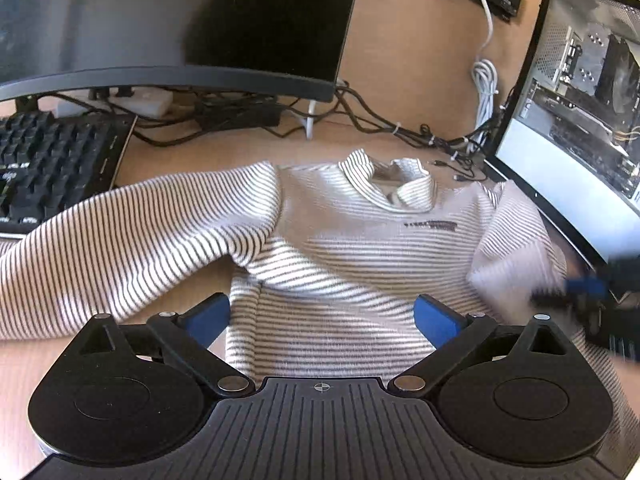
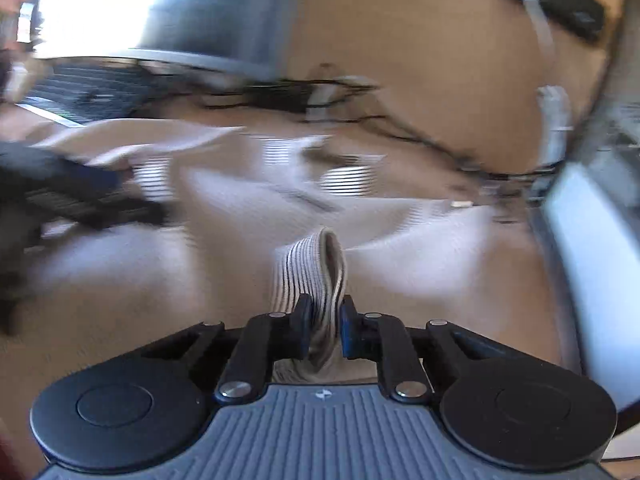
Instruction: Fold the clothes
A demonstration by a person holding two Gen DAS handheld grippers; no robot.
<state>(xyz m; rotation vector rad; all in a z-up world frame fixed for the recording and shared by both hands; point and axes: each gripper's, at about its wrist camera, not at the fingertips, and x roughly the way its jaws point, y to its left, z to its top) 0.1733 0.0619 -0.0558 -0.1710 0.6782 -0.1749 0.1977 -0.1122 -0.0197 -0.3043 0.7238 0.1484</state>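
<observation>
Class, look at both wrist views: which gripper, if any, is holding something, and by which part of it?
The right gripper is shut on the striped sweater, pinching a bunched fold of its fabric, probably a sleeve end. The left gripper is open above the sweater, holding nothing.

One striped sweater (image 1: 340,248) is counted, with two sleeves and one collar. Two grippers are seen: left gripper (image 1: 322,314), right gripper (image 2: 324,330). One monitor (image 1: 172,20), one keyboard (image 1: 48,160), one glass-sided PC case (image 1: 580,92), one white cable (image 1: 486,76) are noted.
</observation>
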